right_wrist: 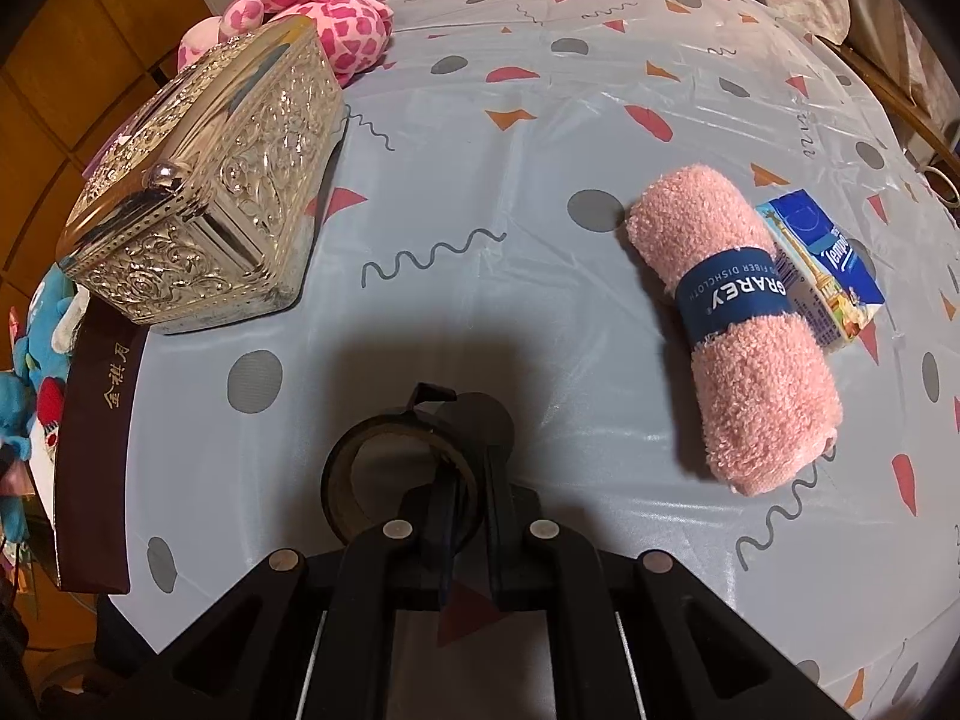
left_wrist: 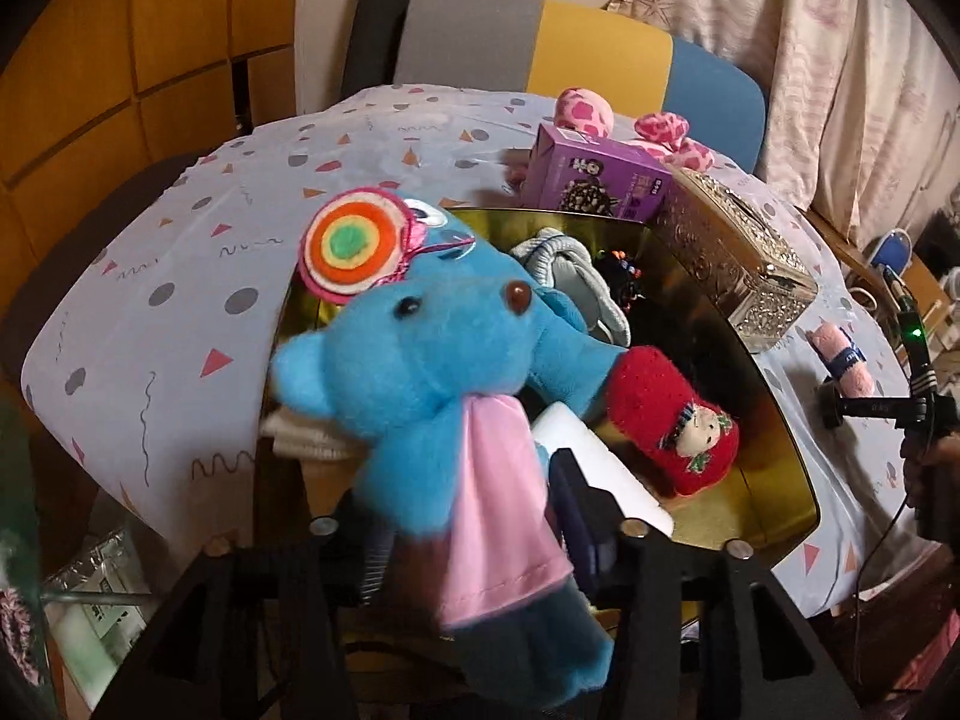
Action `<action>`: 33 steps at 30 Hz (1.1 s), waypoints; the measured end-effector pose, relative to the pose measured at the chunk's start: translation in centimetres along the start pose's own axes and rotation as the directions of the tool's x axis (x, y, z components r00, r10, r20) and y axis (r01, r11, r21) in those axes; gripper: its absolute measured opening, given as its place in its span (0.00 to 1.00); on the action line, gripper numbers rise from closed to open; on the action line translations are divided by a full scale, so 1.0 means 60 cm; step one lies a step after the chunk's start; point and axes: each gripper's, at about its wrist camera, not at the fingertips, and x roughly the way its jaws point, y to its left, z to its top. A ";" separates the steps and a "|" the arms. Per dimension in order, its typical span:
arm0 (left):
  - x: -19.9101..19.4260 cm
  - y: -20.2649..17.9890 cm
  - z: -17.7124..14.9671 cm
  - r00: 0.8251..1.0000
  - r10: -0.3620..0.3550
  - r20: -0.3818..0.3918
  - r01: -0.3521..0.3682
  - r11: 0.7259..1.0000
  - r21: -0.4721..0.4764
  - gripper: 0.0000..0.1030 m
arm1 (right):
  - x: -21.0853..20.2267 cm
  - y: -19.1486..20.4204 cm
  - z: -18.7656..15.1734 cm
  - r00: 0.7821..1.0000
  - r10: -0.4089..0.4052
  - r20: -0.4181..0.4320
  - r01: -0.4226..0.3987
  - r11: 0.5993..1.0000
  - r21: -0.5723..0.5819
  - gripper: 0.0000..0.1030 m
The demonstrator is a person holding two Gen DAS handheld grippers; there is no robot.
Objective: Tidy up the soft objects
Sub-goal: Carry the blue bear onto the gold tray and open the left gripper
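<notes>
Partly done: blue bear (left_wrist: 444, 372) clenched in left gripper (left_wrist: 474, 516) above gold box (left_wrist: 774, 480) at frame centre, red plush (left_wrist: 672, 414) already inside; towel (right_wrist: 735, 330) and pink plush (right_wrist: 324, 18) still on counter (right_wrist: 480, 180); right gripper (right_wrist: 462, 498) clamped on tape roll (right_wrist: 384, 480).

An ornate silver box (right_wrist: 198, 192) sits near a tissue pack (right_wrist: 825, 267) and purple carton (left_wrist: 594, 171).

A blue teddy bear (left_wrist: 444, 372) hides the left gripper's (left_wrist: 480, 534) fingertips and much of the gold-lined box (left_wrist: 774, 420); at nine o'clock in the right wrist view, that bear (right_wrist: 36, 324) is cut off by the edge
</notes>
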 end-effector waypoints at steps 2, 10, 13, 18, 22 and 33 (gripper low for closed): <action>-0.001 0.003 -0.003 1.000 -0.005 0.010 0.005 1.000 0.001 0.57 | 0.000 0.000 -0.001 1.000 -0.001 0.000 0.001 1.000 -0.002 0.05; -0.038 0.002 0.006 0.997 -0.029 0.069 0.029 1.000 -0.001 0.61 | -0.004 0.002 -0.003 1.000 0.001 -0.001 -0.001 1.000 -0.006 0.07; -0.051 0.007 0.009 0.994 -0.031 0.108 0.034 0.999 -0.028 0.41 | -0.005 0.008 -0.004 1.000 -0.006 0.000 0.006 1.000 -0.015 0.07; -0.024 -0.004 0.017 0.991 0.060 0.119 -0.062 0.998 0.010 0.25 | -0.005 0.015 -0.005 1.000 -0.013 0.000 0.013 1.000 -0.025 0.07; -0.002 0.000 0.034 0.990 0.076 0.120 -0.077 0.997 0.003 0.27 | -0.003 0.019 -0.006 1.000 -0.016 0.000 0.016 0.999 -0.029 0.07; -0.027 0.052 0.009 0.996 0.036 0.083 -0.027 0.994 -0.109 0.53 | 0.000 0.030 -0.011 0.999 -0.038 0.000 0.038 0.998 -0.058 0.07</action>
